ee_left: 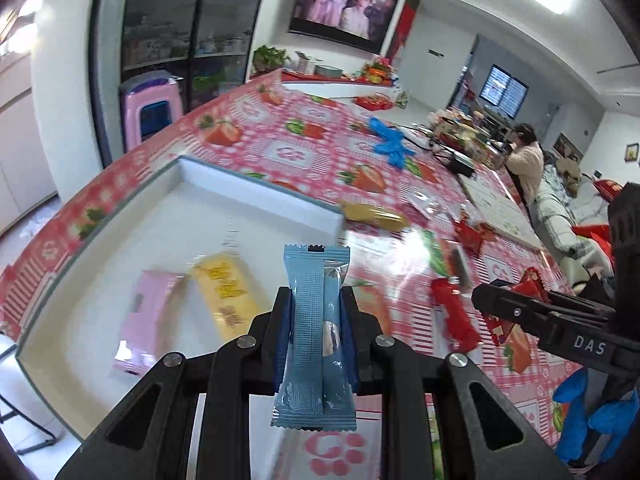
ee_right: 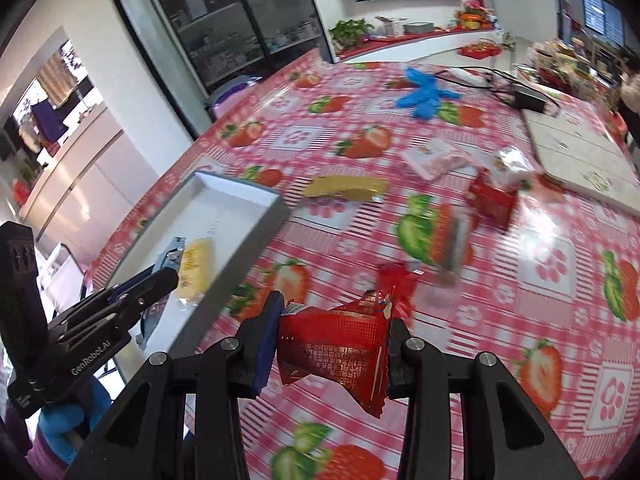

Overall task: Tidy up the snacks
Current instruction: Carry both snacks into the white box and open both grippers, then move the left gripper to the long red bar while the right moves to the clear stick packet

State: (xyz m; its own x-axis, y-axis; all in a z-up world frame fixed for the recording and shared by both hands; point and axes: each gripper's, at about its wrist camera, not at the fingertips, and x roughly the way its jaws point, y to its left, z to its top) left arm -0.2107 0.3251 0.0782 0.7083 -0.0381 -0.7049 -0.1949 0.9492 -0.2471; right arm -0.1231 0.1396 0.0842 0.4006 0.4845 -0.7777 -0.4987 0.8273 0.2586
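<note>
- The blue snack packet (ee_left: 314,336) is pinched upright in the left gripper (ee_left: 316,320), jaws clamped on its middle, hanging over the near edge of the white tray (ee_left: 256,188).
- Already in the tray: a yellow packet (ee_left: 226,294) and a pink packet (ee_left: 146,312), lying side by side.
- The right gripper (ee_right: 332,344) has its jaws closed on a red snack packet (ee_right: 340,344), held above the counter (ee_right: 540,280) just right of the tray.
- My take on doing this step well: bring the blue one in over the bare patch of tray beyond the yellow packet, get it low and flat before letting go so it doesn't land on the others, then follow with the red one.
- More snacks are loose on the strawberry cloth: a gold packet (ee_right: 346,188), a pale pink packet (ee_right: 434,160), and more red ones further out.
- Readable writing: "DAS" on the right gripper's body, "GenRobot.AI" on the left one. The red packet has small print, too fuzzy to read.
</note>
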